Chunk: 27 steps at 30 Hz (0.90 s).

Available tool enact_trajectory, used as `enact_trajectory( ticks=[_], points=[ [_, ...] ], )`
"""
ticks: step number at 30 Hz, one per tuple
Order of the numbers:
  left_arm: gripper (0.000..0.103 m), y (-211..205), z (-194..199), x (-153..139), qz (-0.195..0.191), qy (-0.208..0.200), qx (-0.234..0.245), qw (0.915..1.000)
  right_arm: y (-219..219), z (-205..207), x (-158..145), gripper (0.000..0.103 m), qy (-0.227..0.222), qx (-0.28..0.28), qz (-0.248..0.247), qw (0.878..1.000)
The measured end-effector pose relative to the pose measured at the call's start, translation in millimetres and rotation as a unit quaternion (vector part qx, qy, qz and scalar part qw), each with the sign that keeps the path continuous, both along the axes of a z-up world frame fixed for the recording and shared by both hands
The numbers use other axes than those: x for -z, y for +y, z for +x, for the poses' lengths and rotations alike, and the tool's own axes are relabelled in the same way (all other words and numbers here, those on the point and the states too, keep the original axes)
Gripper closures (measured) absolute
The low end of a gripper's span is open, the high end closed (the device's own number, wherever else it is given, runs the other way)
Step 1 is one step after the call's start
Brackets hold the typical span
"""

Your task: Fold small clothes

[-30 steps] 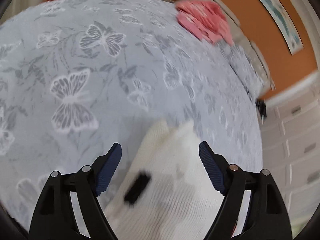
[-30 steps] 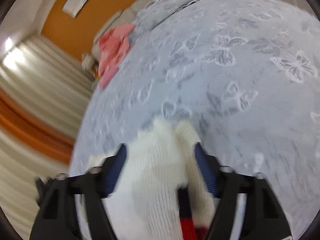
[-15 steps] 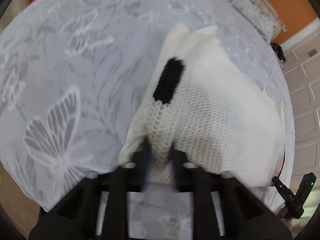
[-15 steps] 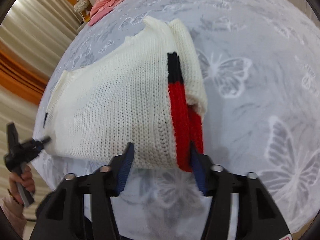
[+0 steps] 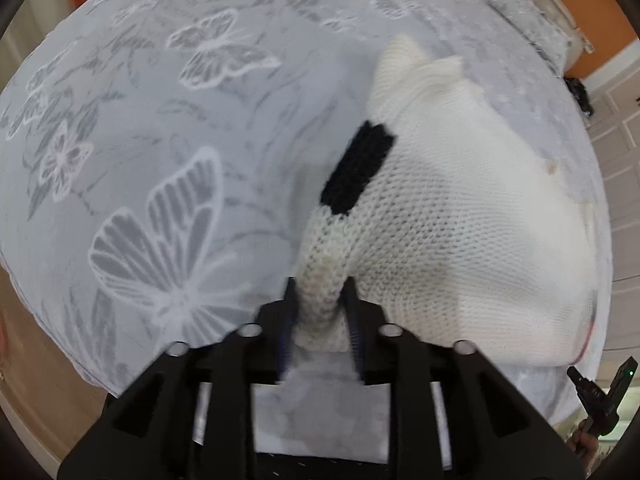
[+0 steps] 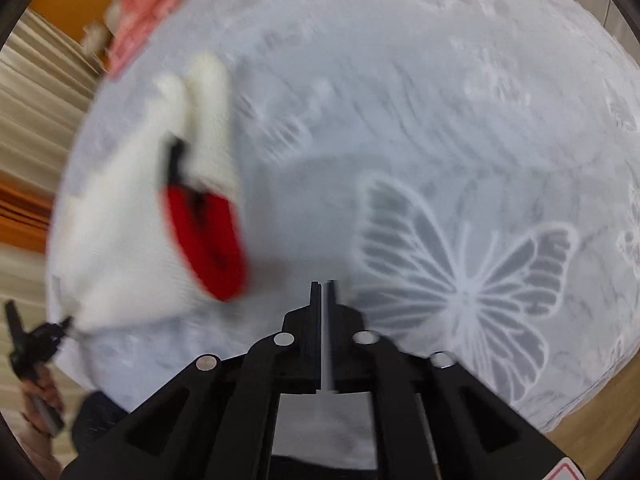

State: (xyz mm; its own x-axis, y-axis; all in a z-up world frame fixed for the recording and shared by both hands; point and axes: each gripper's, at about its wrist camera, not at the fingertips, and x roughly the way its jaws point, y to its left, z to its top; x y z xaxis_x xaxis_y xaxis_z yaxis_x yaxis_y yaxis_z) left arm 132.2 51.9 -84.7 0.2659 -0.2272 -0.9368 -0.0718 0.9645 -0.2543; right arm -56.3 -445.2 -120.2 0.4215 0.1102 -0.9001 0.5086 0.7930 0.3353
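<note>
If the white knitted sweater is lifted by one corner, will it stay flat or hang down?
The white knitted sweater will probably hang down: the corner between the opening fingers of the left hand-held gripper is already bunched into a soft roll. It should not slip easily, since the coarse knit gives grip. Its folds may come undone, as the red-striped sleeve lies loose.

i can read no text, label, brand or number in either wrist view. the only sign-like mark is a red-edged sticker (image 6: 567, 473) at the bottom right corner of the right wrist view, on the black body of the right gripper (image 6: 325, 292); it is cut off by the frame and i cannot make out any symbol or word on it.
</note>
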Motion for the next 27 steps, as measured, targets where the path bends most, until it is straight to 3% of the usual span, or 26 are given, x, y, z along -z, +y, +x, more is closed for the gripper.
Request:
enact_trajectory(
  ticks=[1, 2, 4, 6, 11, 12, 13, 14, 15, 16, 18, 19, 21, 22, 24, 25, 26, 27],
  points=[
    [0.056, 1.0, -1.0, -6.7, -0.013, -0.008, -0.001, 0.9999, 3.0, 4.4, -9.5, 0.069, -0.009, -0.007, -0.008, 1.0],
    [0.049, 4.6, -3.4, -17.1, -0.03, -0.022, -0.008, 0.9993, 6.5, 11.3, -18.3, 0.041, -0.016, -0.017, -0.015, 1.0],
    [0.028, 14.9, -4.8, -35.8, -0.059, -0.061, -0.036, 0.9957, 16.5, 31.9, -35.7, 0.032, -0.049, -0.042, -0.033, 0.997],
    [0.017, 20.3, 4.5, -45.9, -0.07, -0.082, -0.06, 0.9924, 22.1, 55.3, -35.7, 0.026, -0.055, -0.053, -0.032, 0.997],
    [0.017, 6.2, 52.3, -32.3, -0.067, -0.061, -0.058, 0.9942, 26.2, 117.9, -6.1, 0.024, -0.021, -0.069, -0.019, 0.997],
    [0.017, -2.3, 63.9, -24.2, -0.056, -0.05, -0.047, 0.9961, 27.8, 128.7, 3.0, 0.031, -0.016, -0.07, 0.001, 0.997],
    [0.025, -10.7, 73.8, -12.1, -0.042, -0.034, -0.032, 0.9981, 30.4, 135.7, 9.7, 0.074, -0.013, -0.078, 0.022, 0.997],
    [0.037, -18.6, 79.5, 0.6, -0.023, -0.017, -0.019, 0.9994, 31.8, 139.5, 13.4, 0.082, -0.006, -0.078, 0.027, 0.997],
    [0.057, -21.4, 81.8, 6.1, -0.013, -0.001, -0.014, 0.9998, 30.1, 137.7, 9.5, 0.082, -0.006, -0.069, 0.014, 0.997],
    [0.055, -20.0, 85.0, 17.2, -0.011, 0.019, -0.02, 0.9996, 25.7, 132.7, 8.0, 0.083, -0.006, -0.062, -0.002, 0.998],
    [0.051, -10.0, 81.8, 24.9, -0.038, 0.012, -0.041, 0.9983, 11.7, 116.9, 21.5, 0.08, -0.002, -0.042, 0.009, 0.999],
    [0.049, -8.8, 80.4, 26.3, -0.042, 0.007, -0.04, 0.9983, 6.1, 111.7, 28.4, 0.074, -0.005, -0.032, 0.028, 0.999],
    [0.047, -9.1, 77.4, 21.6, -0.04, 0.002, -0.034, 0.9986, 5.8, 108.0, 26.0, 0.071, -0.012, -0.031, 0.046, 0.998],
    [0.038, -7.4, 76.7, 17.8, -0.044, 0.003, -0.039, 0.9982, 10.7, 111.0, 19.5, 0.07, -0.01, -0.041, 0.036, 0.998],
    [0.019, 1.5, 75.8, 12.4, -0.052, -0.005, -0.064, 0.9966, 19.4, 119.6, 6.5, 0.059, -0.014, -0.05, 0.008, 0.999],
    [0.013, 6.7, 76.2, 12.1, -0.056, -0.01, -0.076, 0.9955, 18.3, 122.9, 4.8, 0.045, -0.017, -0.053, 0.003, 0.998],
    [0.013, 9.2, 76.2, 14.3, -0.06, -0.008, -0.082, 0.9947, 18.8, 126.1, 4.8, 0.033, -0.02, -0.053, 0.0, 0.998],
    [0.012, 12.3, 77.5, 21.4, -0.069, 0.005, -0.089, 0.9937, 19.8, 130.8, 9.4, 0.029, -0.019, -0.049, 0.005, 0.999]
  ],
)
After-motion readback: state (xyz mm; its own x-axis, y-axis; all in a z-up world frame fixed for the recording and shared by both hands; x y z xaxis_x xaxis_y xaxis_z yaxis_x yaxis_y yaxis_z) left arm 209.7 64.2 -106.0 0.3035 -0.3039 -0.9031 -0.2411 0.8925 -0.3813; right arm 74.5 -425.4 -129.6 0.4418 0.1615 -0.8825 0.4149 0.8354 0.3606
